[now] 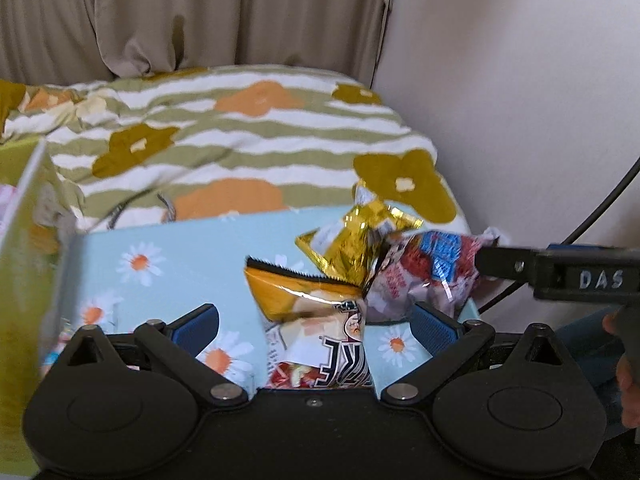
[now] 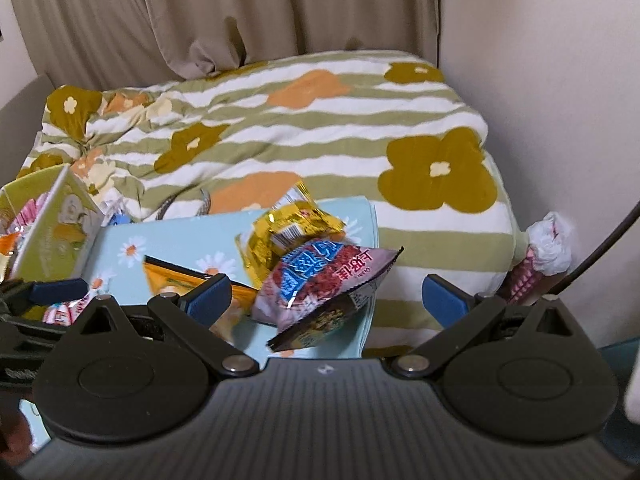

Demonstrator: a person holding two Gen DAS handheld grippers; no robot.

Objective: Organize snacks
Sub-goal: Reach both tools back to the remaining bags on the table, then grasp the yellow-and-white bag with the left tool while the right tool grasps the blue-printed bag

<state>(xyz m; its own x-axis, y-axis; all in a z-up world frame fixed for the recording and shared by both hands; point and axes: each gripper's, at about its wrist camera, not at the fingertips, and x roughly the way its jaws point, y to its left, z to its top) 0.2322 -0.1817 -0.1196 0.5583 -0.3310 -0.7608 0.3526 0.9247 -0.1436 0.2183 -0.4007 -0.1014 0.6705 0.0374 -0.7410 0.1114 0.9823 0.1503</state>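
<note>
A light-blue daisy-print box (image 1: 160, 264) holds an orange snack bag (image 1: 312, 320), a gold foil packet (image 1: 356, 240) and a red-and-blue packet (image 1: 424, 276). My left gripper (image 1: 316, 324) is open, its blue pads either side of the orange bag. My right gripper (image 2: 326, 300) is open just above the red-and-blue packet (image 2: 320, 280); the gold packet (image 2: 288, 236), orange bag (image 2: 176, 280) and box (image 2: 168, 240) lie beyond. The right gripper's finger (image 1: 520, 268) also shows in the left wrist view, beside the red-and-blue packet.
A green box (image 2: 48, 224) with pink snacks stands left of the blue box. Both rest on a bed with a flowered striped blanket (image 2: 300, 128). A pink-and-white wrapped snack (image 2: 536, 260) lies by the white wall on the right. Beige curtains hang behind.
</note>
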